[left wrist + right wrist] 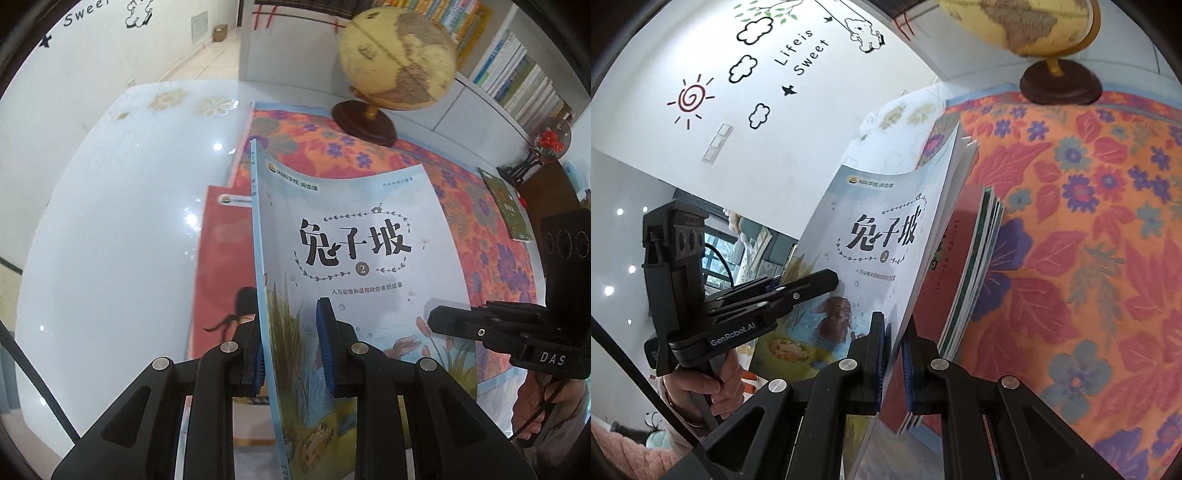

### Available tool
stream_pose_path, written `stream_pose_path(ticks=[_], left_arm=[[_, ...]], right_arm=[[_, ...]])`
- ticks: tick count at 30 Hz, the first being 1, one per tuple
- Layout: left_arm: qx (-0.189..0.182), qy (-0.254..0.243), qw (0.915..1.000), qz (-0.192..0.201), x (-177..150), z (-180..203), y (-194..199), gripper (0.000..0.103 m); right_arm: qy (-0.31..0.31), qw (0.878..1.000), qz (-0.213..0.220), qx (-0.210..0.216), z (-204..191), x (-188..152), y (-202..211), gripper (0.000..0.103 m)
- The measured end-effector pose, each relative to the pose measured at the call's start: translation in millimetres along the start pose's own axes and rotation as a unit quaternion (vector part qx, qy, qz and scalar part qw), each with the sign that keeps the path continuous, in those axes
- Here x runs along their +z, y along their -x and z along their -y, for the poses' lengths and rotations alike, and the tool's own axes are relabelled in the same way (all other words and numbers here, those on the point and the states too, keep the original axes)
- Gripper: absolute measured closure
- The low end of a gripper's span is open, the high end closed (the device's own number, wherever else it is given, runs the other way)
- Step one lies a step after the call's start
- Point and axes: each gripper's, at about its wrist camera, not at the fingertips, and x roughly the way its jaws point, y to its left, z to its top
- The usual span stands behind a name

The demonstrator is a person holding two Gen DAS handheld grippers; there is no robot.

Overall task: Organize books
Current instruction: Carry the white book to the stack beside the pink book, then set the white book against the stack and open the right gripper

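Note:
Both grippers hold up a thin pale blue book [351, 236] with black Chinese title characters, tilted above the table. My left gripper [291, 350] is shut on its lower edge near the spine, one blue pad on each side of the cover. My right gripper [895, 354] is shut on the book [871, 236] at its opposite lower edge. Each gripper shows in the other's view: the right one [436, 325] at the book's right side, the left one [831, 277] at its left. A red book [221, 258] lies under it; in the right wrist view it is a small stack [964, 258].
An orange flowered cloth [480, 221] covers part of the glossy white table [110, 221]. A globe [399, 59] on a dark wooden base stands at the cloth's far edge. A green book [509, 206] lies at the right. Shelves of books [524, 81] line the back right.

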Motion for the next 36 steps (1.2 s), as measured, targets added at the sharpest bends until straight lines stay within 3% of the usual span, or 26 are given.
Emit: stream_pose_path(ticks=[14, 23, 26, 28, 30, 32, 36], left_arm=[[0.001, 0.026, 0.9994, -0.024, -3, -36, -27, 0.075], [0.071, 0.012, 0.9970, -0.028, -2, -41, -30, 0.073], [0.055, 0.038, 0.9974, -0.028, -3, -48, -29, 0.073], [0.050, 0.046, 0.9973, -0.027, -4, -51, -29, 0.072], [0.052, 0.048, 0.9972, -0.027, -4, -49, -29, 0.072], [0.057, 0.047, 0.9969, -0.027, -3, -46, -29, 0.072], [0.070, 0.050, 0.9959, -0.028, -3, -44, -28, 0.073]], right_arm=[[-0.044, 0.999, -0.012, -0.010, 20, -2, -36, 0.093], [-0.046, 0.999, -0.013, -0.023, 17, -4, -36, 0.086], [-0.065, 0.998, -0.020, -0.003, 21, -3, -35, 0.076], [-0.071, 0.997, -0.020, 0.000, 24, -1, -30, 0.059], [-0.064, 0.997, -0.011, -0.038, 24, -1, -18, 0.042], [-0.057, 0.997, -0.010, -0.055, 28, -1, -10, 0.040], [-0.082, 0.996, -0.031, -0.025, 38, -4, -15, 0.040]])
